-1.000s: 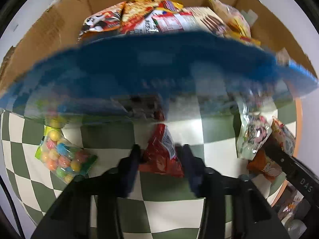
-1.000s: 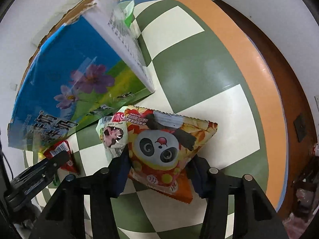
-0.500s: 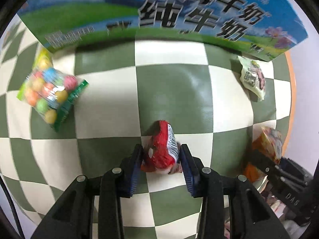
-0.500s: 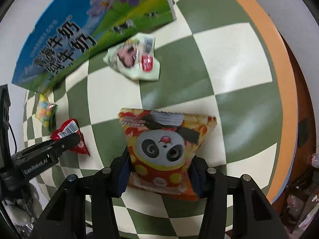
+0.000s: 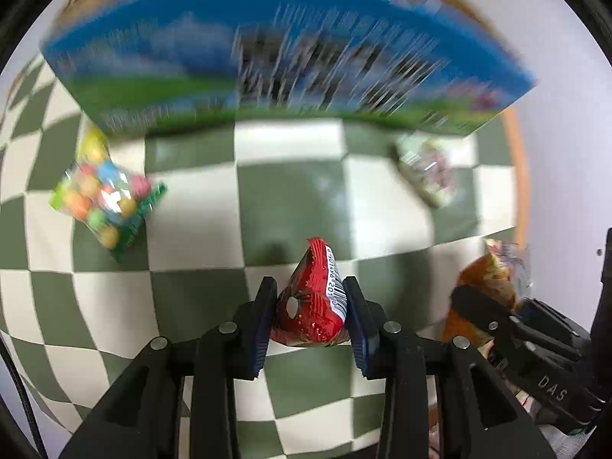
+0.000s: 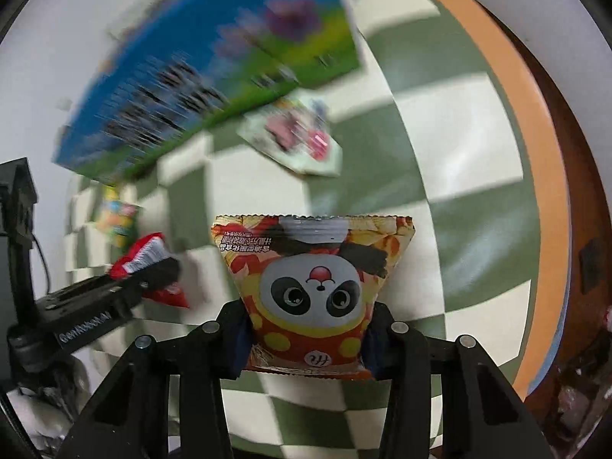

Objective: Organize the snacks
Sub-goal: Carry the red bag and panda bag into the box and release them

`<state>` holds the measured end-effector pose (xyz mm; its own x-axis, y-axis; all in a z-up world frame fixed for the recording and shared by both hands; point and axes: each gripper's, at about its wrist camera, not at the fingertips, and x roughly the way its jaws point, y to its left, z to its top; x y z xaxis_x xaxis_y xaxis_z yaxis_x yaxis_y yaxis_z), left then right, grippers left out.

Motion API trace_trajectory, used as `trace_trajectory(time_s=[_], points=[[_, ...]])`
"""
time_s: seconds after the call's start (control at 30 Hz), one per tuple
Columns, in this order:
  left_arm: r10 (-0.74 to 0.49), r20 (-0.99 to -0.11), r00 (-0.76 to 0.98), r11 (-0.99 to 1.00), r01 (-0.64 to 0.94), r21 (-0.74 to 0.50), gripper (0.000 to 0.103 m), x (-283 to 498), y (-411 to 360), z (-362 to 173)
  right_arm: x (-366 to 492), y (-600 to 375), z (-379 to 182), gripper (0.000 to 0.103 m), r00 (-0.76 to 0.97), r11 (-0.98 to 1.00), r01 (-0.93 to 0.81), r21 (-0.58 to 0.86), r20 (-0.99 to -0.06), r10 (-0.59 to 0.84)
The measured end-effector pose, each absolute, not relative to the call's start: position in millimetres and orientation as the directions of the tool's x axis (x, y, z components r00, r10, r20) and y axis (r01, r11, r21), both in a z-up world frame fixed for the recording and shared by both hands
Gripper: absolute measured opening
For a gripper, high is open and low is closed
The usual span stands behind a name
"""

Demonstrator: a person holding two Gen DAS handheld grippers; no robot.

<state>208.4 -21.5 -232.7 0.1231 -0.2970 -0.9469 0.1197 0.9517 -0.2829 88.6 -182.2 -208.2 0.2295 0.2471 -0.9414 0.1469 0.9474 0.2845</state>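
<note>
My left gripper (image 5: 310, 311) is shut on a small red snack packet (image 5: 311, 306) and holds it above the checkered table. My right gripper (image 6: 306, 329) is shut on an orange panda snack bag (image 6: 311, 287). The blue and green milk carton box (image 5: 287, 65) stands at the back, blurred; it also shows in the right wrist view (image 6: 214, 72). The left gripper with its red packet (image 6: 147, 260) shows at the left of the right wrist view. The right gripper with the panda bag (image 5: 485, 287) shows at the right of the left wrist view.
A bag of coloured candy balls (image 5: 103, 199) lies left on the green and white checkered cloth (image 5: 290, 199). A pale green snack packet (image 5: 428, 172) lies near the box, also in the right wrist view (image 6: 294, 141). The table's orange rim (image 6: 528, 122) runs along the right.
Both grippers have kept their packets and lifted and tilted; the box has moved back up into view and the scene is blurred by motion.
</note>
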Motion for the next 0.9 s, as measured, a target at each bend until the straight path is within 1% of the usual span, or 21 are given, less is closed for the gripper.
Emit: trace_trajectory(time_s=[0.13,0.27,0.33,0.4,0.5,0.6,0.7,0.9], points=[[-0.341,-0.916,0.21,0.939,0.13,-0.32,0.032,224.5,-16.3,-179.5,104.0,-170.7,-155.3,0.047,0.308,0.939,0.081,0.335,-0.904,0.296],[-0.375,-0.882,0.284,0.927,0.142,-0.349,0.032,263.9,-0.2,-122.7,138.4,-162.2,-101.8,0.047,0.374,0.932,0.004,0.363,-0.865,0.336],[-0.359,-0.877,0.321,0.933,0.147,-0.328,0.033,290.7,-1.2,-104.1,160.6,-159.3,-83.7,0.047,0.398,0.933,-0.024,0.36,-0.852,0.339],[-0.327,-0.88,0.346,0.945,0.141,-0.296,0.033,317.1,4.2,-96.0,193.5,-154.3,-70.6,0.047,0.414,0.945,-0.055,0.322,-0.854,0.315],[-0.262,-0.902,0.343,0.965,0.112,-0.238,0.033,357.9,17.6,-95.5,232.8,-145.8,-68.6,0.047,0.402,0.958,-0.073,0.277,-0.871,0.283],[-0.204,-0.93,0.304,0.979,0.078,-0.19,0.033,398.7,31.8,-114.0,286.9,-134.6,-82.5,0.047,0.361,0.971,-0.083,0.222,-0.902,0.237],[-0.149,-0.957,0.25,0.989,0.051,-0.141,0.033,434.8,43.6,-135.6,324.1,-129.4,-99.0,0.047,0.309,0.977,-0.084,0.198,-0.927,0.214],[-0.13,-0.978,0.161,0.991,0.008,-0.13,0.033,464.9,58.5,-175.4,377.6,-116.5,-142.4,0.047,0.195,0.982,-0.094,0.164,-0.964,0.18]])
